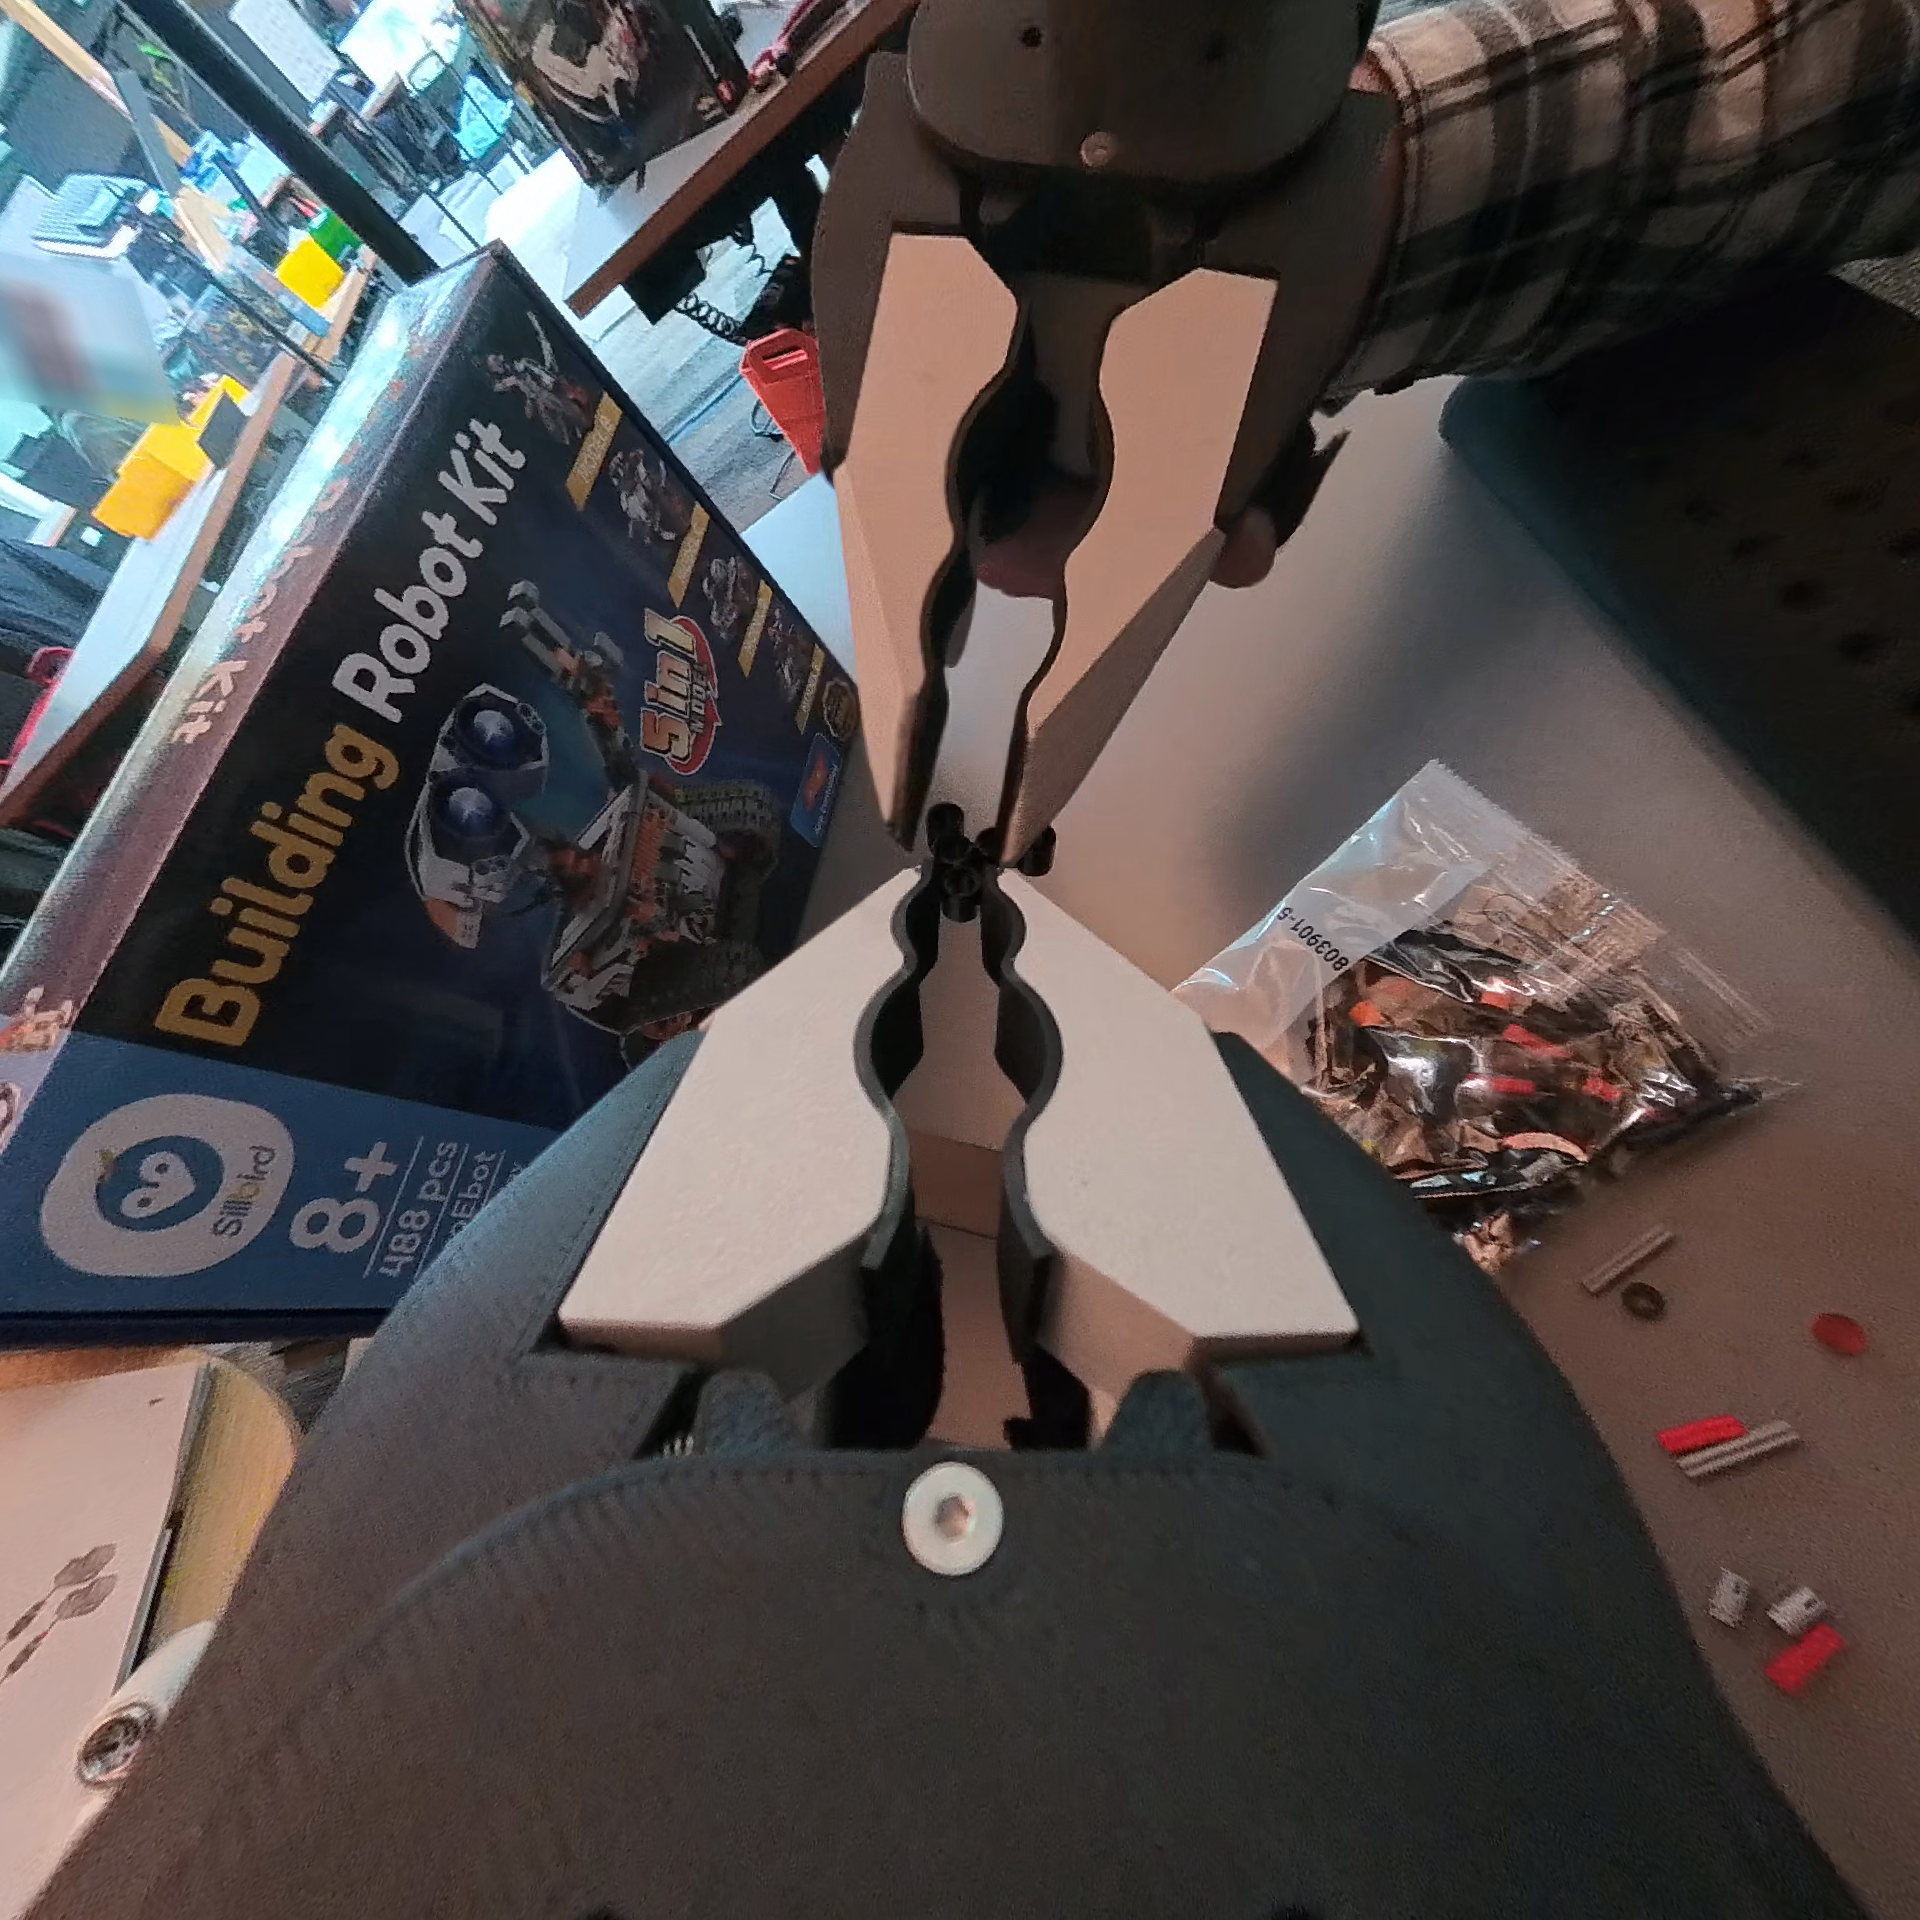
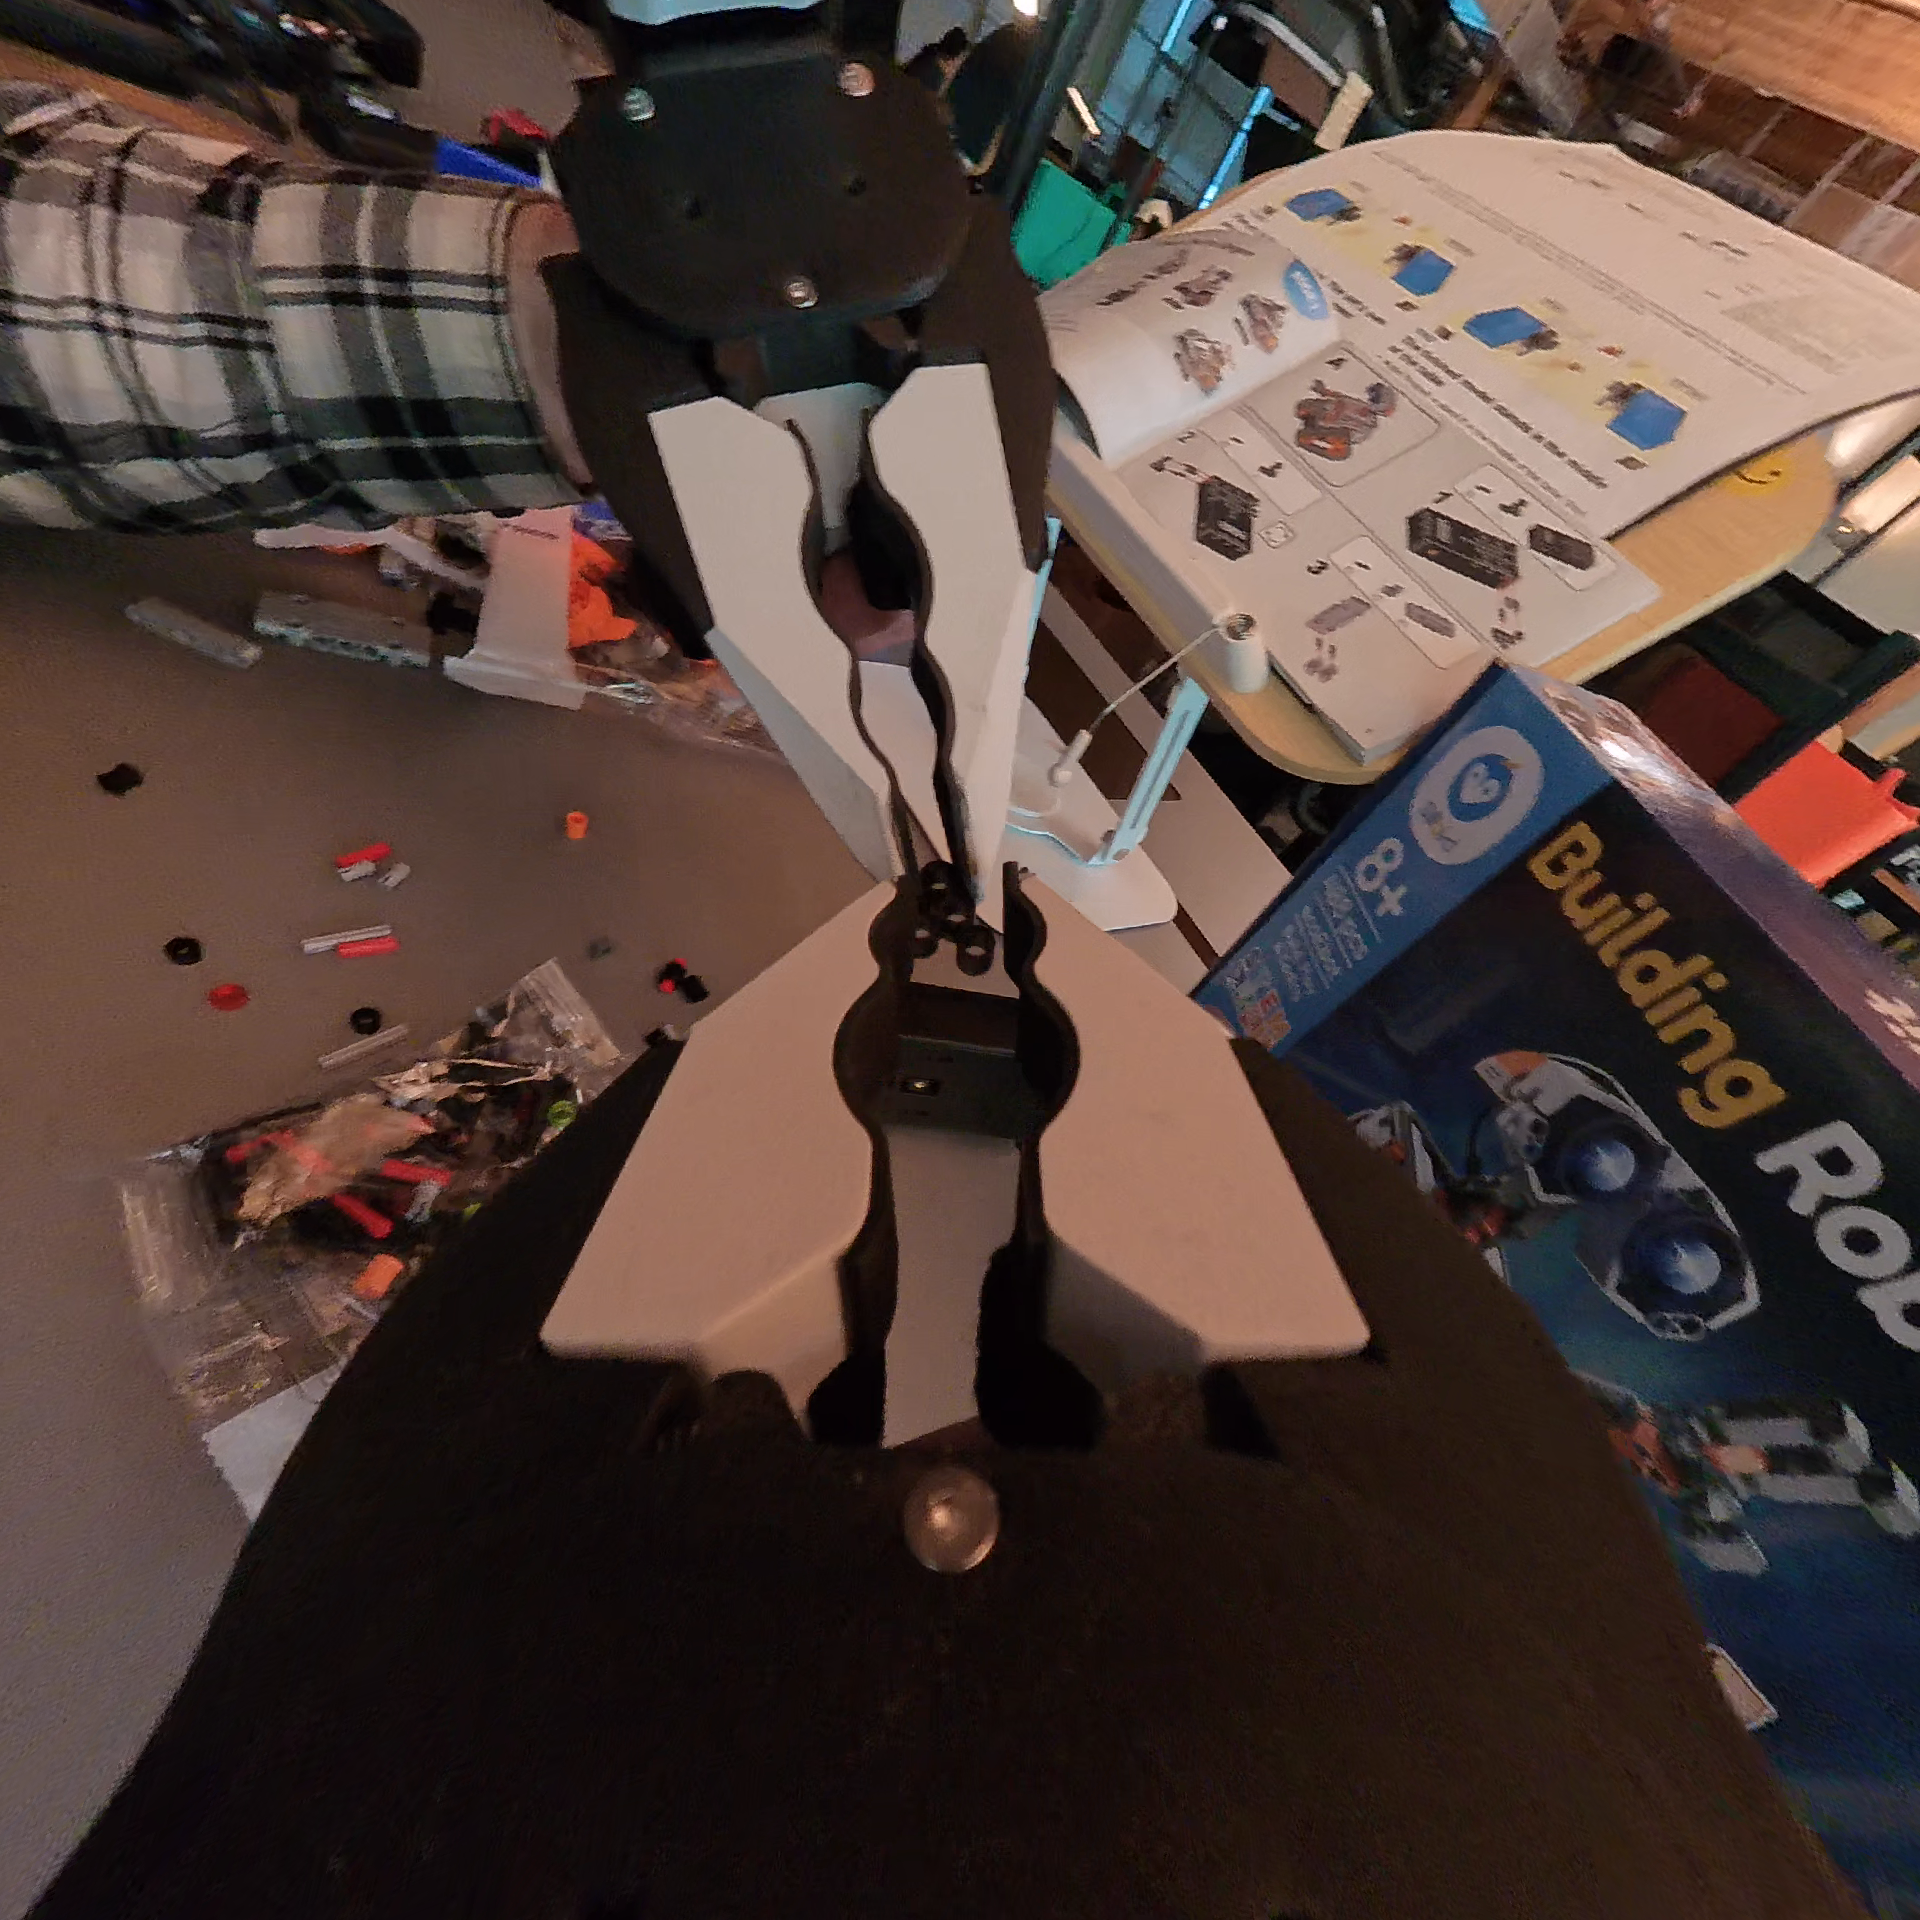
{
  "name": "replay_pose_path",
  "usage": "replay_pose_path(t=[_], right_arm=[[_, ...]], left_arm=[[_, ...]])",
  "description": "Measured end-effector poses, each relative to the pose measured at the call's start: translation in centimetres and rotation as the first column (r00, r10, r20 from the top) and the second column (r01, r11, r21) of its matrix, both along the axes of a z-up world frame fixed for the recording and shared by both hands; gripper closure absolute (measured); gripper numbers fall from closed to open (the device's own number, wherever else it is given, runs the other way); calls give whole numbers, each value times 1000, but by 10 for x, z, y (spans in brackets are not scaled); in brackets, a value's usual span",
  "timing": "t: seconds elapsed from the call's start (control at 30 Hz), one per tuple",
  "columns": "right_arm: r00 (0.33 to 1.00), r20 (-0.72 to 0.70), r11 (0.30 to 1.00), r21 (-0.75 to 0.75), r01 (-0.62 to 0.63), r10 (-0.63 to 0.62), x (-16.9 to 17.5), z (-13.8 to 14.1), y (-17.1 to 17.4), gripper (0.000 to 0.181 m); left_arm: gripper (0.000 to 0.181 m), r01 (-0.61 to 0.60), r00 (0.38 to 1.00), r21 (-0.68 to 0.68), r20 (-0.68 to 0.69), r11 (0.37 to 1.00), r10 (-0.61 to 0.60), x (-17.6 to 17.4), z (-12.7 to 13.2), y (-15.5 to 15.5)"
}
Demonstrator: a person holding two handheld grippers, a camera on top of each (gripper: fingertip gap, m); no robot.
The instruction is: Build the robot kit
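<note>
My two grippers meet tip to tip in the air above the grey table (image 1: 1299, 707). A small cluster of black connector pieces (image 1: 957, 868) sits between the tips. My left gripper (image 1: 958, 891) is shut on its near end. My right gripper (image 1: 971, 834) comes from above and is shut on the other end. In the right wrist view, the right gripper (image 2: 958, 906) holds the black pieces (image 2: 948, 928) and the left gripper (image 2: 933, 871) reaches in from the top. A black box-shaped block (image 2: 956, 1081) shows in the gap between the right fingers; I cannot tell whether it is held.
A dark blue kit box (image 1: 416, 831) stands left of the grippers and shows in the right wrist view (image 2: 1662, 1143). A clear bag of parts (image 1: 1455, 1039) and loose red and grey pieces (image 1: 1725, 1444) lie on the table. An open instruction booklet (image 2: 1403, 416) rests on a stand. A plaid sleeve (image 2: 260, 343) is behind. Less than 4 cm separates the two grippers' tips.
</note>
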State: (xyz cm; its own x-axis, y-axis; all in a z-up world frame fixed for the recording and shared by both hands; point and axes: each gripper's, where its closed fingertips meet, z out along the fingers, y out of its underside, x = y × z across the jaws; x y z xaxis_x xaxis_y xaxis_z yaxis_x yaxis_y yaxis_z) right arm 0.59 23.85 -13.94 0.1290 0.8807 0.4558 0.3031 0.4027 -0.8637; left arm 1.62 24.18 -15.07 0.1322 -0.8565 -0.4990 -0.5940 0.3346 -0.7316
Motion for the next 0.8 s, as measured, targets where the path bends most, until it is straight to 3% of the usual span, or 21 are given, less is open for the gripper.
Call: replay_pose_path(t=[0.3,0.6,0.8], right_arm=[[996,-8,996,-7,-84,84,-3,-1,-17,181],[992,-54,991,-53,-121,118,1,7,-21,159],[986,-27,985,-53,-163,162,-1,1,-30,163]], left_arm=[[176,62,998,-82,17,995,-61,-1,1,-13],[176,112,993,-132,53,985,-105,1,5,-22],[176,142,990,-177,34,974,-138,2,-1,-30]])
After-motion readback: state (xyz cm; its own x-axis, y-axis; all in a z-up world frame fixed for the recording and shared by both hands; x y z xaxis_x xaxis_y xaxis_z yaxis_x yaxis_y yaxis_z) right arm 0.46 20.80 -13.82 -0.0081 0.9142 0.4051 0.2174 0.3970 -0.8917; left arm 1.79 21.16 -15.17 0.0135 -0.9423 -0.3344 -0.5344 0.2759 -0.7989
